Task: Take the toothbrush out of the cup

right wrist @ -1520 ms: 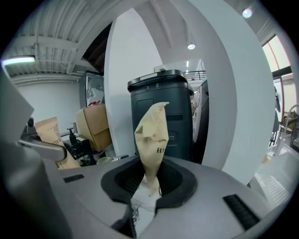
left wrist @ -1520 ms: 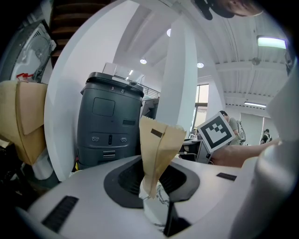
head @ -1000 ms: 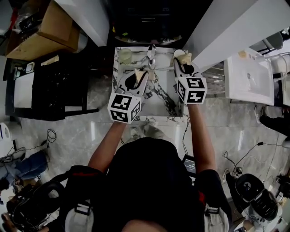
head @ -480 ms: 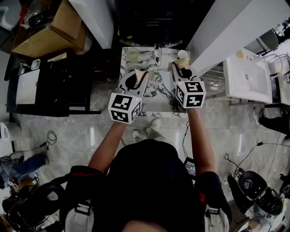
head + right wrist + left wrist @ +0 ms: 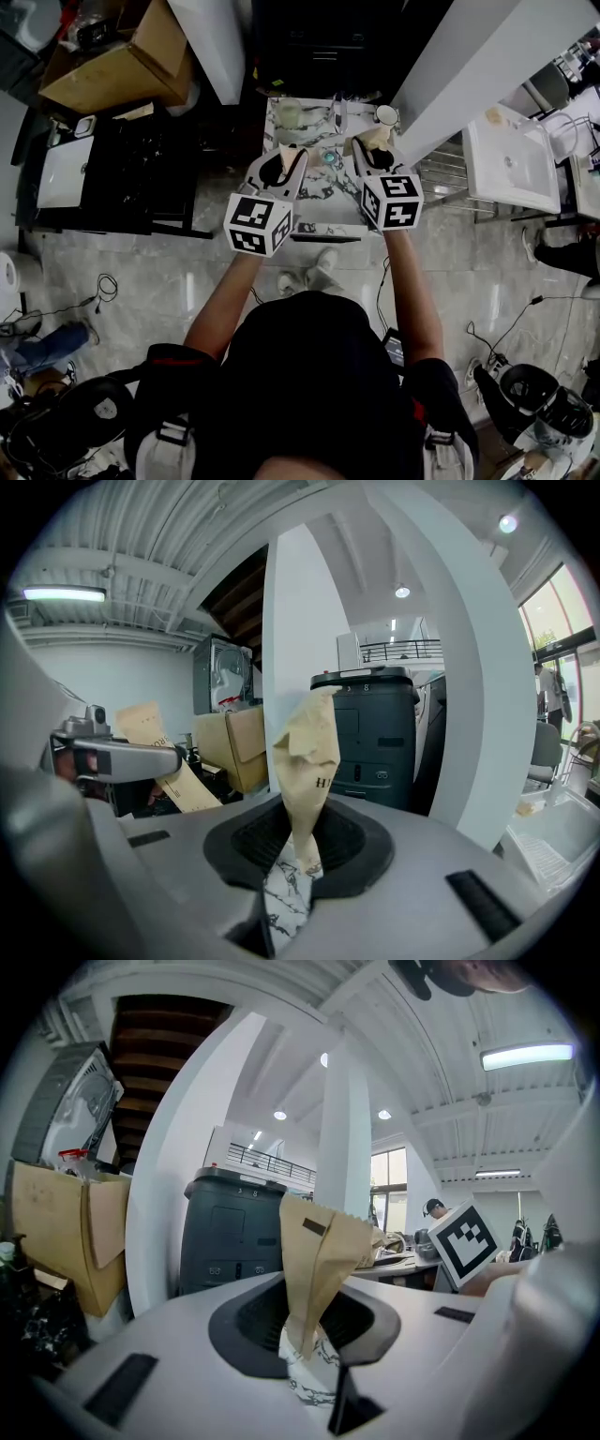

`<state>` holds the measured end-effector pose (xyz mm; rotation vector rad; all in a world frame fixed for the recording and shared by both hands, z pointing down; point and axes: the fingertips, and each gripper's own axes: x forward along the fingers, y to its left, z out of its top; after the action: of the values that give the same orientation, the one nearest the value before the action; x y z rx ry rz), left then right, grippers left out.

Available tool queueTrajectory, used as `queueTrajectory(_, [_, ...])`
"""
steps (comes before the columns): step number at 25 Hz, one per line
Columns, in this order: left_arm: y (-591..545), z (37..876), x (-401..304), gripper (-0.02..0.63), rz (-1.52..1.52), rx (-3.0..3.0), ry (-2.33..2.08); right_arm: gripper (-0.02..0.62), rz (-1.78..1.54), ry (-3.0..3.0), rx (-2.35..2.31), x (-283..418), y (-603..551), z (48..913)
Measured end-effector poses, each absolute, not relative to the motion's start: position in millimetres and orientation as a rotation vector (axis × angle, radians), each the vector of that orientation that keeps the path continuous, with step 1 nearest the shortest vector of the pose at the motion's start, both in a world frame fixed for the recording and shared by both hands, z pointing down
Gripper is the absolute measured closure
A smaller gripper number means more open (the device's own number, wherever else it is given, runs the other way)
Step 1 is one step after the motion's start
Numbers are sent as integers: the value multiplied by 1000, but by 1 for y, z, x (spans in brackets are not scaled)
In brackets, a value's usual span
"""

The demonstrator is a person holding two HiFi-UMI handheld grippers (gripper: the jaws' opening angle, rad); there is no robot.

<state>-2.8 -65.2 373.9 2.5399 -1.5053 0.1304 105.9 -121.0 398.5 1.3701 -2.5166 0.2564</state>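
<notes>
Over marble table point(image 5: 326, 199), left gripper point(image 5: 288, 151), right gripper point(image 5: 369, 142), jaws pinching paper point(image 5: 319, 1260), white cup point(image 5: 385, 114) beyond

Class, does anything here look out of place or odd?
Yes. The left tool clamps a creased brown paper strip and the right tool a crumpled printed paper strip; both scraps stand up from the jaws, partly blocking each tool's view.

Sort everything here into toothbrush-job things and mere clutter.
Job: white round cup, pale translucent cup, marble-patterned table, left claw and right claw, each shut on a tan paper strip.
Clutter: brown cardboard box, white square sink.
</notes>
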Motion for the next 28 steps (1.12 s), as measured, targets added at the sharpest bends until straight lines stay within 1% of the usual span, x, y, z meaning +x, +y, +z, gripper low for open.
queueTrajectory(16, [-6,357,-35,523,76,2584,-1512,514,217,-2550,1367,65,-51,382])
queueTrajectory(28, [12,355,-62,523,35,2587,-1510,514,202,-2582,1360,34,-30,376])
